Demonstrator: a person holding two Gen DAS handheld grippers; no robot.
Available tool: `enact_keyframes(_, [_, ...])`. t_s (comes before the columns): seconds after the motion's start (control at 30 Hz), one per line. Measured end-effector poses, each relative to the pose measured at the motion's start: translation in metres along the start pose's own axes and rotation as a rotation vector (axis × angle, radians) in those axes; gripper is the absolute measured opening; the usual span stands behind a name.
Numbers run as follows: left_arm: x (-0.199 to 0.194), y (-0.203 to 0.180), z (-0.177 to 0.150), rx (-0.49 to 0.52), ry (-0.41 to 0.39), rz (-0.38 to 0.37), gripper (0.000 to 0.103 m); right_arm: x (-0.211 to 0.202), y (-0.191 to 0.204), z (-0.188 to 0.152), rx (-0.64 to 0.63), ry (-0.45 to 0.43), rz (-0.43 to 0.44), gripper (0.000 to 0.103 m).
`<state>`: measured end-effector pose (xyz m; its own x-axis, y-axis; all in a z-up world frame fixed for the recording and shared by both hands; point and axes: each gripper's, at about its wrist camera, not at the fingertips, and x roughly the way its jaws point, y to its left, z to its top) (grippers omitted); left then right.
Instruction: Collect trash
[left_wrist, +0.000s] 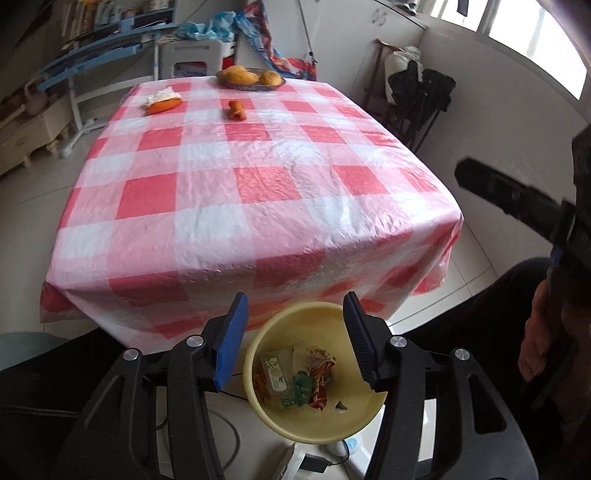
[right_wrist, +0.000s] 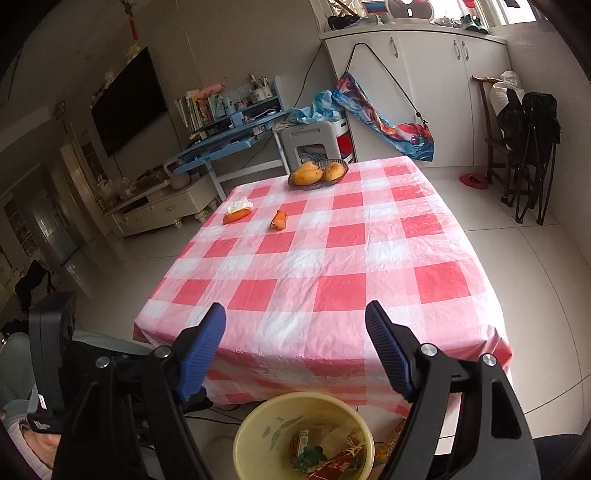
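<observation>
Below the near table edge, on the floor: one yellow basin (left_wrist: 314, 417), holding crumpled wrappers (left_wrist: 317, 376) and a clear packet, contents hard to identify. My left gripper (left_wrist: 293, 341) hangs over it, jaws apart, nothing between them. My right gripper (right_wrist: 295, 350) likewise, jaws wide, empty, aimed across the table. On the red-and-white checked cloth (right_wrist: 332, 258), far end: one orange scrap with white tissue (right_wrist: 238, 212), one small orange scrap (right_wrist: 279, 220), well apart from a dish of mangoes (right_wrist: 317, 171).
</observation>
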<state>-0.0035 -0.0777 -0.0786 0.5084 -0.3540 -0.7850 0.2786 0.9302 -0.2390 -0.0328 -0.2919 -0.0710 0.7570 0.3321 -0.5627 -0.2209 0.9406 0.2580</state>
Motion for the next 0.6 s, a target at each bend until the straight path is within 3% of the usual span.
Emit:
enact_keyframes(0.17, [-0.002,0.015,0.003,-0.077,-0.026,0.000,0.052,0.003,0.008,-0.004,-0.030,0.011,-0.006,0.075])
enact_keyframes(0.6, [-0.002,0.013,0.003,-0.083,-0.034,0.012,0.052,0.007,0.016,-0.008,-0.068,0.028,-0.025,0.075])
